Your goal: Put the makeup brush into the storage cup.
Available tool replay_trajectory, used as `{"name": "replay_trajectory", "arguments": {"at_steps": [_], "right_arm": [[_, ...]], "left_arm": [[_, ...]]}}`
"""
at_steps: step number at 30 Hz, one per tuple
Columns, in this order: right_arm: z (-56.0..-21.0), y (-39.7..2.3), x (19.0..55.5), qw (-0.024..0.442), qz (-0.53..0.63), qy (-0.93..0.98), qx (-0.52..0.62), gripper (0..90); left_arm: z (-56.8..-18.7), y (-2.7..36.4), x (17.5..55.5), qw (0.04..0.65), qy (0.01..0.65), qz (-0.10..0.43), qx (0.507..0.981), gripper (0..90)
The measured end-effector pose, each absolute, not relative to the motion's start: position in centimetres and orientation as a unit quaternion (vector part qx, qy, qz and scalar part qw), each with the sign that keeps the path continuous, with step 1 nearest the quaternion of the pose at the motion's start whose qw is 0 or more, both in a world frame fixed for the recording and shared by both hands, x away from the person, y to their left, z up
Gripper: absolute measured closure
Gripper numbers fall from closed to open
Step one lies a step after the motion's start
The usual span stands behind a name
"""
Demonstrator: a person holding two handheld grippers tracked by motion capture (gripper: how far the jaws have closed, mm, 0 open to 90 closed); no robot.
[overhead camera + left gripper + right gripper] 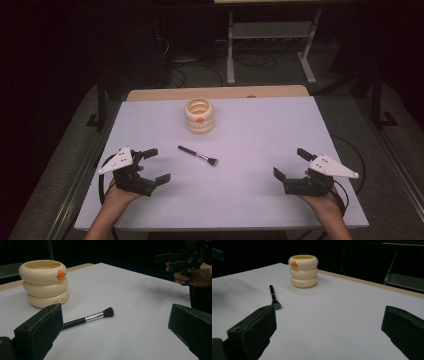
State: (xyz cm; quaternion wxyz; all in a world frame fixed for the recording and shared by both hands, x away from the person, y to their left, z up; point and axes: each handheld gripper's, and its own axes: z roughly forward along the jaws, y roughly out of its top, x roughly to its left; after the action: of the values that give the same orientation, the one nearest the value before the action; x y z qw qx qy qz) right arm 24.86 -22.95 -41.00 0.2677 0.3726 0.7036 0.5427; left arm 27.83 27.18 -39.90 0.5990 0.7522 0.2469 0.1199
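White desk [250, 200] carries, from left to right, the left gripper [156, 165] with jaws wide and empty, nearer the makeup brush [197, 155] lying handle-left, bristles-right before the cream ringed holder [199, 116], then the right gripper [290, 163], equally agape and empty.

Makeup brush [198, 155] lies flat near table [260, 125] centre, bristles toward 4 o'clock, handle toward 10. Cream ringed cup [199, 116] w/ orange mark stands upright at 12 o'clock from it — apart, not touching. Left gripper [154, 165] at 9 o'clock of brush, jaws spread, nothing between. Right gripper [292, 164] well off at 3 o'clock — jaws spread too, both hand-held.
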Motion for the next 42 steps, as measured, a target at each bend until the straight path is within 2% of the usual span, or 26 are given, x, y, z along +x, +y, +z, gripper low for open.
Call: {"name": "replay_trajectory", "arguments": {"at_steps": [42], "right_arm": [[-40.8,-22.8,25.3,0.272,0.549,0.699,0.368,0.0]], "left_arm": [[-39.1,26.0,29.5,0.615,0.236,0.113,0.743,0.0]]}}
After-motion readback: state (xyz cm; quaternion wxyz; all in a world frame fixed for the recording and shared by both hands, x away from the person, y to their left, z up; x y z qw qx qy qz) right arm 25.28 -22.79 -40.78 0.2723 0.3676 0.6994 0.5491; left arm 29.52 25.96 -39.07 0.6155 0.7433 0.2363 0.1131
